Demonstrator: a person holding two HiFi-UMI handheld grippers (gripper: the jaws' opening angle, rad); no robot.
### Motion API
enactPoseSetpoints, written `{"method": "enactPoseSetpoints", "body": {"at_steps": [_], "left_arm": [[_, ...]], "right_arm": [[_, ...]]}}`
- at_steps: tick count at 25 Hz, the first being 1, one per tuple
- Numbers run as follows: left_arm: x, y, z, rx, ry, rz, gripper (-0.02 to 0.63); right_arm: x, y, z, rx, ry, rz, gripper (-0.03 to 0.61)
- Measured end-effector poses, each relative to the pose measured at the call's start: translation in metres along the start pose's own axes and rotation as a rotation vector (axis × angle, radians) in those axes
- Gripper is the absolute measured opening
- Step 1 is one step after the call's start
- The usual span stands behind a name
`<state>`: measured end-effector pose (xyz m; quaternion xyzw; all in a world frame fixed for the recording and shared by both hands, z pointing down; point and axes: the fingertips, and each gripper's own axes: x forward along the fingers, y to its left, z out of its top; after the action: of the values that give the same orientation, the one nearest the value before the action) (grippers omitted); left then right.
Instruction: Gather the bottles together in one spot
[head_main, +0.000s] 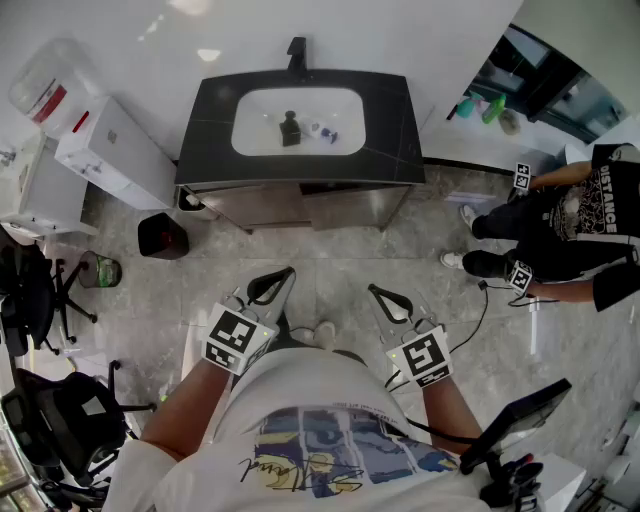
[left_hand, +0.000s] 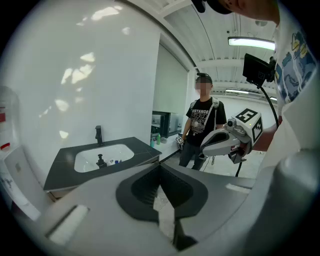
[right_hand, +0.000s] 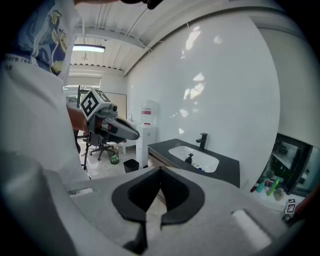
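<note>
Dark bottle (head_main: 290, 129): upright in the white basin (head_main: 258, 112) of a dark-topped vanity (head_main: 392, 140), well ahead of both sets of fingertips and untouched. Just beside it in the basin lies a small blue-and-white item (head_main: 324, 131), too small to identify.

Green and teal bottles (head_main: 482, 107): on a ledge far off to the right of the right gripper's fingers. They are small and blurred, so the count is unclear.

Left gripper (head_main: 287, 273): fingers closed tip to tip with nothing between them. Only floor shows through the gap behind the tips.

Right gripper (head_main: 374, 291): likewise, fingers together and empty.

Both are held close to the person's body, angled down toward the vanity.

A second person (head_main: 570, 225) is to the right of the right gripper, cut off by the frame edge.
</note>
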<state>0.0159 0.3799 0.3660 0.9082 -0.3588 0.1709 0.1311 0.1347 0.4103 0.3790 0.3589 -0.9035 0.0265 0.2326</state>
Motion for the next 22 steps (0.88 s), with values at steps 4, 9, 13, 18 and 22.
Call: {"method": "enactPoseSetpoints", "body": {"at_steps": [4,9,13,18,22], "left_arm": [[-0.008,0.003,-0.002,0.004,0.006,0.003,0.0],[-0.011,0.014,0.007,0.001,-0.009,0.034,0.0],[-0.008,0.014,0.005,-0.007,-0.007,0.03,0.0],[-0.011,0.026,0.0,-0.004,0.003,0.034,0.0],[-0.007,0.034,-0.005,-0.012,0.005,0.014,0.0]], "right_arm": [[0.003,0.007,0.003,0.003,-0.008,0.001,0.001],[0.006,0.004,0.014,-0.011,-0.015,0.009,0.0],[0.006,-0.004,0.011,0.034,-0.043,-0.027,0.002],[0.02,-0.005,0.019,0.03,-0.066,-0.019,0.044],[0.032,-0.005,0.018,0.035,-0.034,-0.012,0.044]]}}
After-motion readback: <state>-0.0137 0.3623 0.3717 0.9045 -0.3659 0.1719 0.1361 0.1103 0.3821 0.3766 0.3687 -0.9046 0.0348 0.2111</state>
